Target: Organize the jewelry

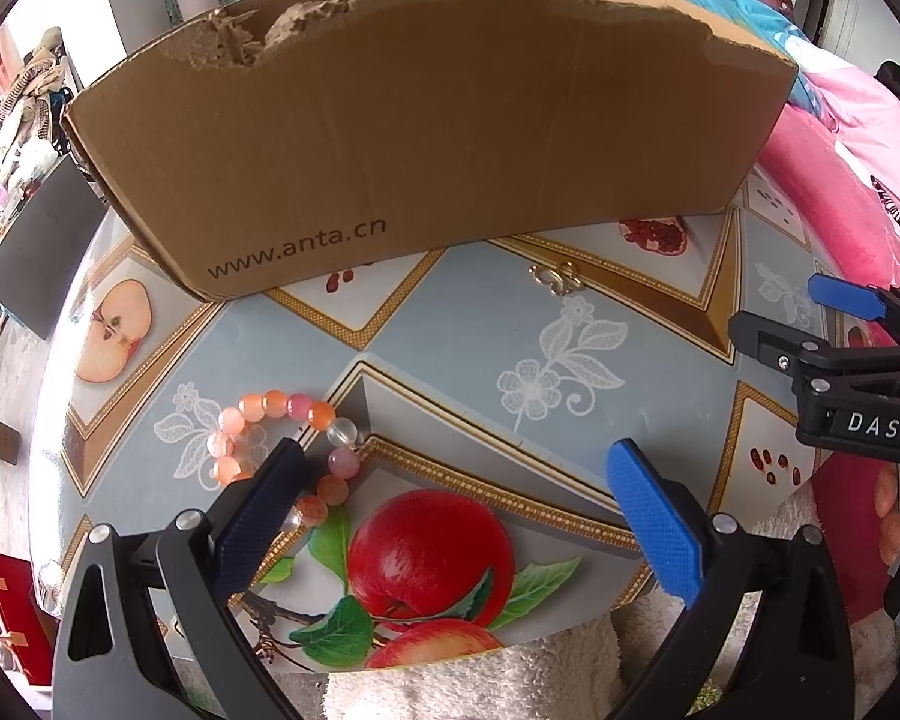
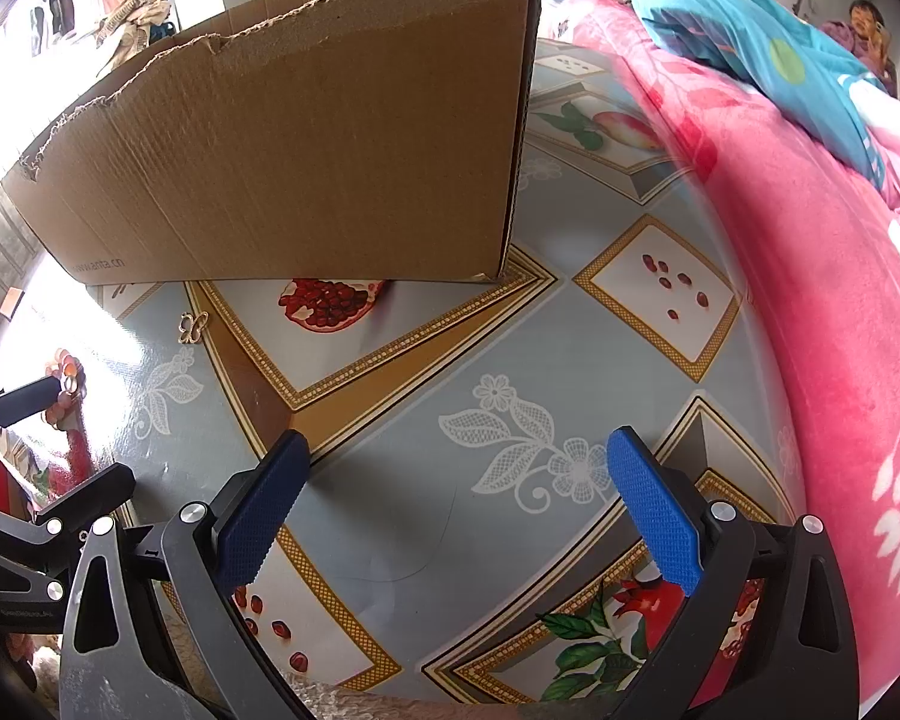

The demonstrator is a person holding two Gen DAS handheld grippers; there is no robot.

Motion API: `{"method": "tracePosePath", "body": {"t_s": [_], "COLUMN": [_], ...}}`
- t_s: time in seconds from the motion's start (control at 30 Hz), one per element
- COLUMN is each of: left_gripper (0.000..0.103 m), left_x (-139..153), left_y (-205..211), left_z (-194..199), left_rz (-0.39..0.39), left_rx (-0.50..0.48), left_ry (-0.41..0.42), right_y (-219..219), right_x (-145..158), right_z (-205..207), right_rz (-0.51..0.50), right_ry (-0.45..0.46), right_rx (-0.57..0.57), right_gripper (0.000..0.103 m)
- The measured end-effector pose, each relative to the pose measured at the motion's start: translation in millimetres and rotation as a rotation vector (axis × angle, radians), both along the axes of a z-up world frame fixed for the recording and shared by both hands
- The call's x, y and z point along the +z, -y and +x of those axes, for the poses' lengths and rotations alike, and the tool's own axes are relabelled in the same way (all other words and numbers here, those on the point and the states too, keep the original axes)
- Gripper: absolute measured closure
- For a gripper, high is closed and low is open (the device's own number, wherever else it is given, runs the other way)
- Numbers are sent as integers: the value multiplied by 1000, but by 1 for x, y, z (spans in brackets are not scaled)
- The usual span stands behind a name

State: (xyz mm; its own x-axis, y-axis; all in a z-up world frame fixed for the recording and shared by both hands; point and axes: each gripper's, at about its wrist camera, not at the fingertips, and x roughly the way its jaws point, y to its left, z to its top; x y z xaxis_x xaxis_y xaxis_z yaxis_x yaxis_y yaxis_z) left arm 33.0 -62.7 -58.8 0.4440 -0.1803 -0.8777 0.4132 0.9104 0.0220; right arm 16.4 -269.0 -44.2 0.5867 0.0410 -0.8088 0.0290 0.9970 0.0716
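On the near left of the tabletop point(image 1: 450, 324), the bead bracelet point(image 1: 282, 450) lies under the left claw's point(image 1: 456, 510) wide-open, empty left finger, nearer it than the equally open, empty right claw point(image 2: 459, 516).

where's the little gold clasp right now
In the left wrist view the gold clasp lies on the table just in front of the cardboard box, right of centre, well beyond the bead bracelet.

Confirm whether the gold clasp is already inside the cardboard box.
No. The gold clasp lies on the tablecloth in front of the cardboard box.
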Motion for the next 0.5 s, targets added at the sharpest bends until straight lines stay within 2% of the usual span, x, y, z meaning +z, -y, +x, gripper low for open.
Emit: {"method": "tracePosePath", "body": {"t_s": [0.27, 0.5], "left_gripper": [4, 4], "left_x": [0, -1], "left_y": [-1, -7], "left_z": [0, -10], "left_rz": [-5, -33], "left_rx": [-3, -34], "left_ry": [8, 69], "right_y": [-2, -2], "right_x": [-1, 0], "right_z": [-3, -8], "right_rz": [0, -2], "right_ry": [19, 44], "right_rx": [-5, 7], "right_gripper": [8, 8]}}
